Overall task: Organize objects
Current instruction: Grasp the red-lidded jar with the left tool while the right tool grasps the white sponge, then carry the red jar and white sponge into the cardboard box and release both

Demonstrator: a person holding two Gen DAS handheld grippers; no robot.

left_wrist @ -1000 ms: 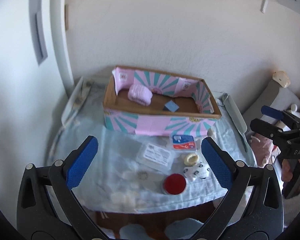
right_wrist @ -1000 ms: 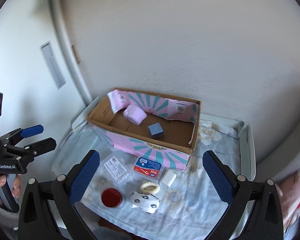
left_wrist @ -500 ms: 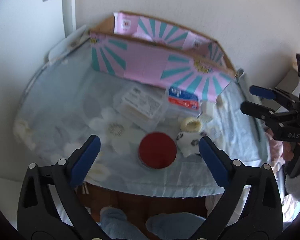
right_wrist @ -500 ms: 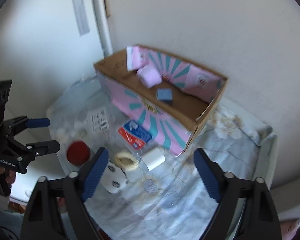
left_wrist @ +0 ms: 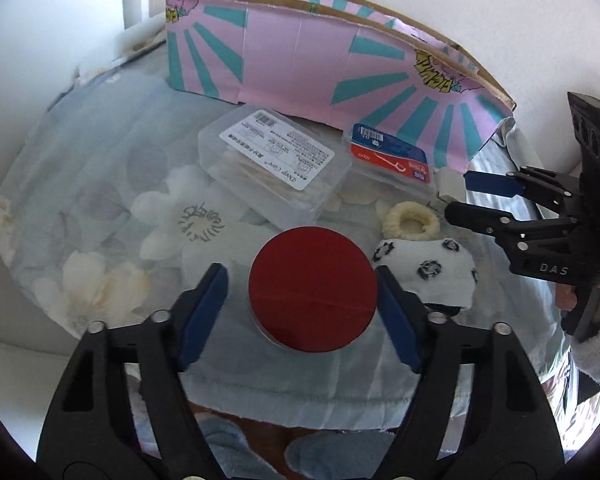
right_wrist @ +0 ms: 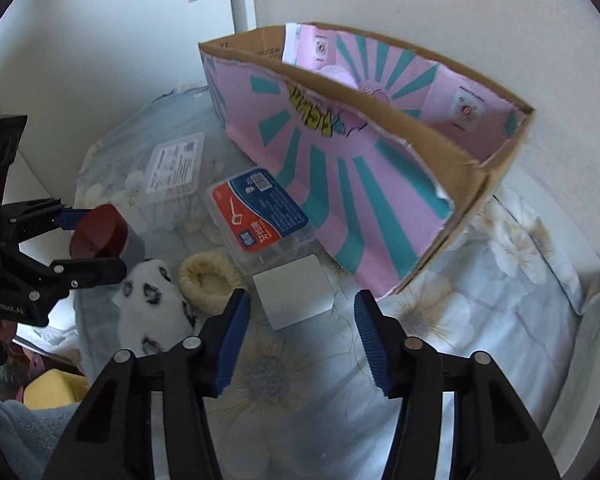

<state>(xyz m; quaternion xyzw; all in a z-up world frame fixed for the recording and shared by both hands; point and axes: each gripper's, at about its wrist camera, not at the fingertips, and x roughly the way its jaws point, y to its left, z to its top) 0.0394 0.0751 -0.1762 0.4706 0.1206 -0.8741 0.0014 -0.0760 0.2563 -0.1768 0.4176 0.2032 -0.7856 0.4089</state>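
Red-lidded jar (left_wrist: 313, 289) is bracketed by the left gripper (left_wrist: 302, 300), jaws spread, not yet clamped; white block (right_wrist: 293, 296) sits just ahead of the right gripper (right_wrist: 300, 334), jaws likewise released. Both are on the cloth in front of the pink box (right_wrist: 340, 168). Jar should be centred between the pads before closing, the patterned sock (left_wrist: 428, 276) beside it kept out of the pinch.

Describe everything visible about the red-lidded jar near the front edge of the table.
The jar is short and round, with a flat, matte dark-red lid and a greyish side wall seen from the right wrist view. It stands upright on the flowered cloth near the table's front edge. The left gripper straddles it, open, fingers either side; contact is unclear. The spotted sock lies close on its right.
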